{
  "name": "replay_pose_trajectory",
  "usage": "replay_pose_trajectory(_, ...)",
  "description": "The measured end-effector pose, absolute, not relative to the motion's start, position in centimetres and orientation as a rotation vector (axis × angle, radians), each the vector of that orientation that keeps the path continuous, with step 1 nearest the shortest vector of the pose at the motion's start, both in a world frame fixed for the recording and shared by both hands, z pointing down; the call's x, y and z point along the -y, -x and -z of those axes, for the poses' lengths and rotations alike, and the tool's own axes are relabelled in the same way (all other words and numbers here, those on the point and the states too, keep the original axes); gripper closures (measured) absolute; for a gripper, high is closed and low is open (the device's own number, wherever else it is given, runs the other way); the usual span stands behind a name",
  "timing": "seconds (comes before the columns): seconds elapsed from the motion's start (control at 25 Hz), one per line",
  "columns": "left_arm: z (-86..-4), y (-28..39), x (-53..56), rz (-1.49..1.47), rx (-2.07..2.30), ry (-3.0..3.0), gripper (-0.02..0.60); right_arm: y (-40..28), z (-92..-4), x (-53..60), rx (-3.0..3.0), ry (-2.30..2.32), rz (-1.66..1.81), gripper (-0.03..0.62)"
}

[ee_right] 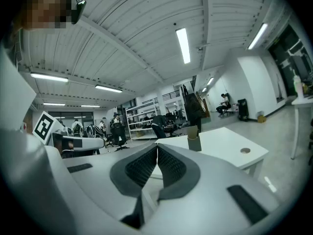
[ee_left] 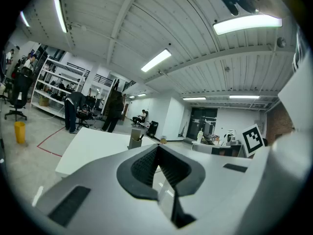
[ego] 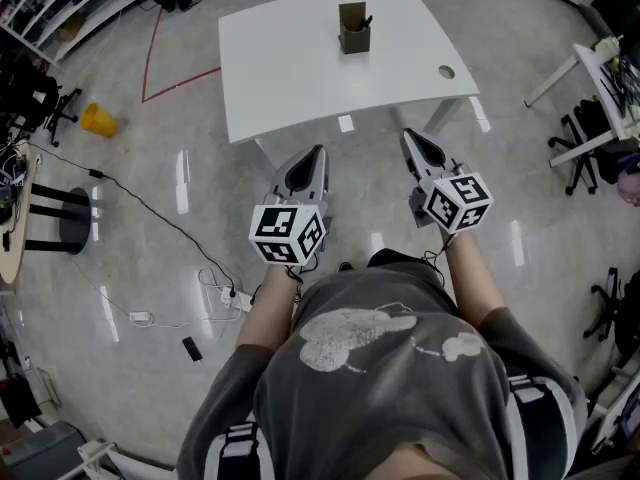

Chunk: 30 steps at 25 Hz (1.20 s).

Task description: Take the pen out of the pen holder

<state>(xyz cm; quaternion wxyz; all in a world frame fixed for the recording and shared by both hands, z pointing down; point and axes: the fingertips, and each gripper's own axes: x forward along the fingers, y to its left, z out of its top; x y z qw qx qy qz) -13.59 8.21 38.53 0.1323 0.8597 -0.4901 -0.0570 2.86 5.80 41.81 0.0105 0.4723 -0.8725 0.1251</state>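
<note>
A brown pen holder point(ego: 353, 28) stands near the far edge of a white table point(ego: 300, 68), with a dark pen point(ego: 367, 19) sticking up from it. The holder point(ee_left: 135, 139) shows small in the left gripper view and, as the same holder point(ee_right: 193, 140), in the right gripper view. My left gripper point(ego: 315, 152) and right gripper point(ego: 410, 138) hang in front of the table's near edge, well short of the holder. Both point level toward the table. Each has its jaws together with nothing between them.
A round cable hole point(ego: 446, 72) sits at the table's right corner. A yellow bin point(ego: 97, 120) stands on the floor at left, with cables and a power strip point(ego: 226, 295) near my feet. Office chairs point(ego: 585, 153) and another desk stand at right. People stand far off by shelves point(ee_left: 73, 109).
</note>
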Motion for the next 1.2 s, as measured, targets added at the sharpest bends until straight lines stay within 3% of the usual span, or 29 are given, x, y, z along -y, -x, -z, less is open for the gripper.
replay_pose_trajectory(0.64, -40.3, 12.5, -6.0, 0.111, 1.377, -2.495, 0.574, -4.4, -43.3, -3.3, 2.682, -1.548, -0.439, 0.588)
replay_pose_trajectory(1.2, -38.9, 10.0, 8.2, 0.112, 1.473, -2.477, 0.574, -7.4, -42.4, 13.6, 2.749, -1.506, -0.453, 0.588)
